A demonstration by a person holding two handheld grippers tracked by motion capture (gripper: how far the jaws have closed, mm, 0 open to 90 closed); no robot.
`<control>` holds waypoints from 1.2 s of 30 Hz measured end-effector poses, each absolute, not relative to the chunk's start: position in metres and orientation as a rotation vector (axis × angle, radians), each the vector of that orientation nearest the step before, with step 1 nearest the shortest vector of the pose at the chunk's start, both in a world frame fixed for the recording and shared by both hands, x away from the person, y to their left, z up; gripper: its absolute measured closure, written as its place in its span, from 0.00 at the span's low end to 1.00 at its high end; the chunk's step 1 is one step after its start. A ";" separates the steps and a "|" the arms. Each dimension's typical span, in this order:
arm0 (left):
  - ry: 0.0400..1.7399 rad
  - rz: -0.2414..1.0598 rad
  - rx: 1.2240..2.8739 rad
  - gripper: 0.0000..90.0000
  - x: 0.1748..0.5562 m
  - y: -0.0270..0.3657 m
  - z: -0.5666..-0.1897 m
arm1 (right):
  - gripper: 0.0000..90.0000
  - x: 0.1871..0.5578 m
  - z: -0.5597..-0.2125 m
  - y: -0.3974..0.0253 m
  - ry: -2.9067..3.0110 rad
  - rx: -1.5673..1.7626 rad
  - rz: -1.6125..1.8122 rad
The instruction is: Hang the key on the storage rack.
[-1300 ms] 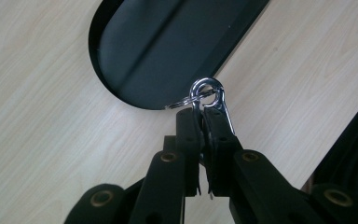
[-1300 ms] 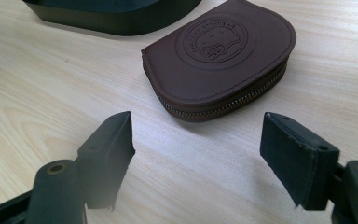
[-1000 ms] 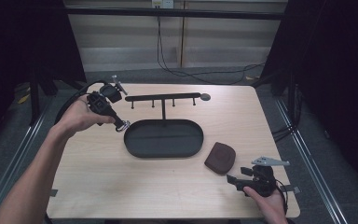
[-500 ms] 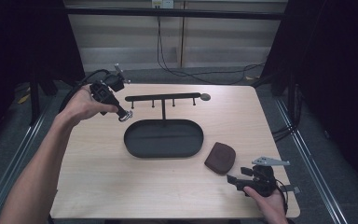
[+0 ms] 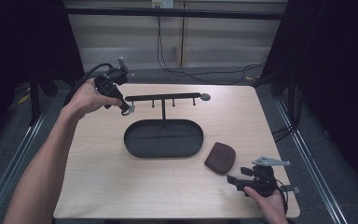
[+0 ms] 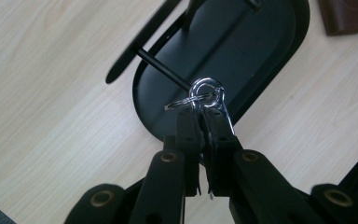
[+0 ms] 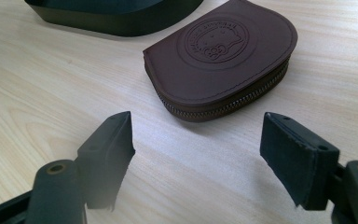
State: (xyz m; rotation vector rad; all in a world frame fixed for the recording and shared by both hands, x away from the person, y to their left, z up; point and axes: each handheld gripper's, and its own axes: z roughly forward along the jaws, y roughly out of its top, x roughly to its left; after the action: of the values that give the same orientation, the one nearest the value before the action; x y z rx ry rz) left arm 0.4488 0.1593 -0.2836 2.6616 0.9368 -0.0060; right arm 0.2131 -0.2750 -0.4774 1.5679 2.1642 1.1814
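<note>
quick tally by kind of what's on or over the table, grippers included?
Grippers: 2 (left gripper, right gripper)
Key ring: 1 (key ring, pinched in the left gripper)
Coin pouch: 1 (brown pouch)
Hook stand with oval tray base: 1 (black stand)
Total: 5

Light: bright on the desk (image 5: 98, 186), dark surroundings.
Shadows: soft, beneath the right tongs (image 7: 205, 154).
Glare: on the key ring (image 6: 205, 93).
Blur: near jaws soft.

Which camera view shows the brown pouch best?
The right gripper view: the pouch lies close, with its zipper and embossed round mark clear. The high view shows it small, beside the black tray. The left gripper view catches one corner at the top edge.
</note>
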 end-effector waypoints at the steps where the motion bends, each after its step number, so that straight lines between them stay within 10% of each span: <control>1: 0.959 0.000 2.660 0.96 0.450 0.158 -0.284 | 0.28 0.213 -0.477 -0.275 2.163 1.569 1.183; 36: 1.067 0.069 2.604 0.96 0.468 0.159 -0.293 | 0.28 0.213 -0.477 -0.275 2.172 1.569 1.179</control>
State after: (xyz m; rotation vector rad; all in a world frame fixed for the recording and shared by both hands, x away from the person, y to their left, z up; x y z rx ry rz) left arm 0.4684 0.1592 -0.2927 2.6043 1.0674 0.0693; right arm 0.2131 -0.2746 -0.4775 1.5688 2.1716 1.1792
